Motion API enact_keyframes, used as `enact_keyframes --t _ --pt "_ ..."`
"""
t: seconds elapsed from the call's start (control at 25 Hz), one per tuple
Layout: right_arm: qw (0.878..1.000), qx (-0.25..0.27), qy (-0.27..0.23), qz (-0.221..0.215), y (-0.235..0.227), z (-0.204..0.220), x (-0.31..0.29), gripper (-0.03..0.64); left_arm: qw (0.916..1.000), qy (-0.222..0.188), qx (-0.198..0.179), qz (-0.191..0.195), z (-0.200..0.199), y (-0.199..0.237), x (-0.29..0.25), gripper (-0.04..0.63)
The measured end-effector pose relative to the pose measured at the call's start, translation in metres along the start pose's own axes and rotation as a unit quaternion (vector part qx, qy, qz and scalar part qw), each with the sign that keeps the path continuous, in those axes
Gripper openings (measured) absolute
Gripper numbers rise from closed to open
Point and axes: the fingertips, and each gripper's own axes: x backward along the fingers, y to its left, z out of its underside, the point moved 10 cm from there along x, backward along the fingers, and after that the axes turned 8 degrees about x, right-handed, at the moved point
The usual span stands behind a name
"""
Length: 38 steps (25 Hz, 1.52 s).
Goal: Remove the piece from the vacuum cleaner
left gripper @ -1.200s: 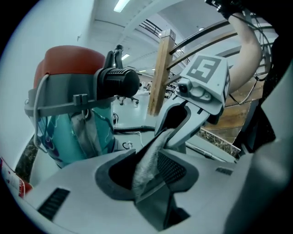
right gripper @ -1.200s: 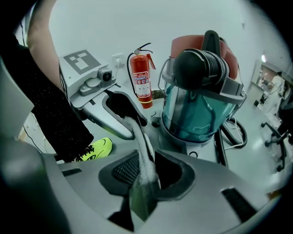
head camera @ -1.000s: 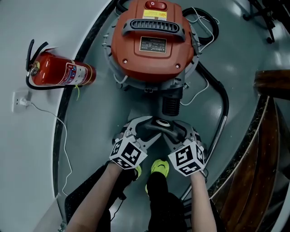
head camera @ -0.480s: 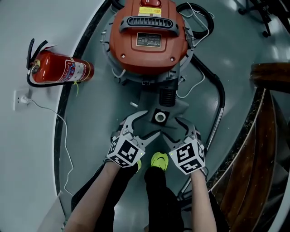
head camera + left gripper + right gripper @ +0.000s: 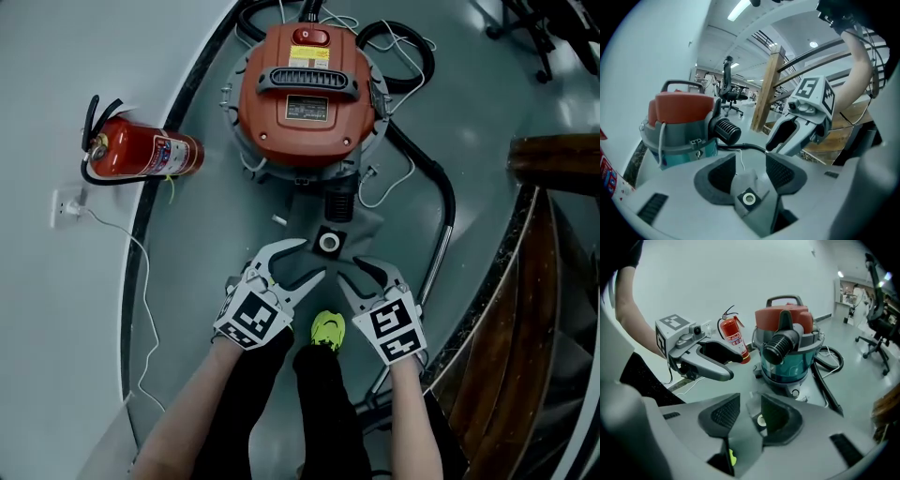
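The vacuum cleaner (image 5: 309,94), orange-topped with a black inlet facing me, stands on the grey floor. In front of the inlet is a grey dust bag (image 5: 328,242) with a black collar and white ring. My left gripper (image 5: 311,261) and right gripper (image 5: 349,270) flank it from either side. In the left gripper view the bag's fabric (image 5: 749,198) fills the gap between my jaws (image 5: 750,171). The right gripper view shows the same bag (image 5: 745,437) between its jaws (image 5: 750,416). Both sets of jaws have just been closing onto the bag.
A red fire extinguisher (image 5: 141,155) lies at the left by a wall socket (image 5: 64,208) with a white cable. The black hose (image 5: 441,216) curves along the right. A wooden stair rail (image 5: 553,159) stands at the right. The person's yellow shoe (image 5: 328,330) is below the grippers.
Both grippers have risen, and the vacuum now looks smaller and farther off. Their jaws spread wide half a second ago and have narrowed again around the bag.
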Motion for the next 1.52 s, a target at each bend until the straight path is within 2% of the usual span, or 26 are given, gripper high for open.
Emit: enact_keyframes --t 0.08,0.16,0.28,0.48,0.68,0.96,1.2,1.32,1.52 --pt "1.000 -0.015 -0.015 0.006 0.000 -0.006 0.014 0.120 1.0000 0.000 -0.007 0.003 -0.012 -0.006 0.008 0.173" --pt "0.999 -0.022 -0.027 0.008 0.001 -0.012 0.027 0.072 0.9998 -0.002 -0.018 0.004 -0.024 -0.012 0.016 0.075" --pt "0.999 -0.022 -0.032 0.003 0.002 -0.024 0.047 0.052 0.9996 -0.012 -0.026 -0.004 -0.045 -0.020 0.029 0.034" --pt "0.999 -0.018 -0.046 -0.005 0.007 -0.047 0.078 0.032 0.9996 -0.016 -0.014 -0.019 -0.072 -0.027 0.046 0.018" --pt "0.998 -0.019 -0.061 -0.009 0.014 -0.065 0.108 0.015 0.9992 -0.023 0.019 -0.027 -0.098 -0.038 0.063 0.011" --pt "0.998 -0.031 -0.056 -0.026 0.030 -0.083 0.140 0.015 0.9980 -0.001 0.055 -0.031 -0.122 -0.056 0.090 0.011" --pt "0.997 -0.043 -0.052 -0.031 0.037 -0.105 0.173 0.015 0.9975 0.024 0.065 -0.015 -0.149 -0.073 0.114 0.011" --pt "0.997 -0.044 -0.054 -0.033 0.038 -0.116 0.189 0.015 0.9973 0.022 0.069 -0.016 -0.166 -0.077 0.125 0.011" --pt "0.995 -0.058 -0.065 -0.041 0.037 -0.137 0.218 0.015 0.9935 0.017 0.110 -0.022 -0.192 -0.077 0.142 0.011"
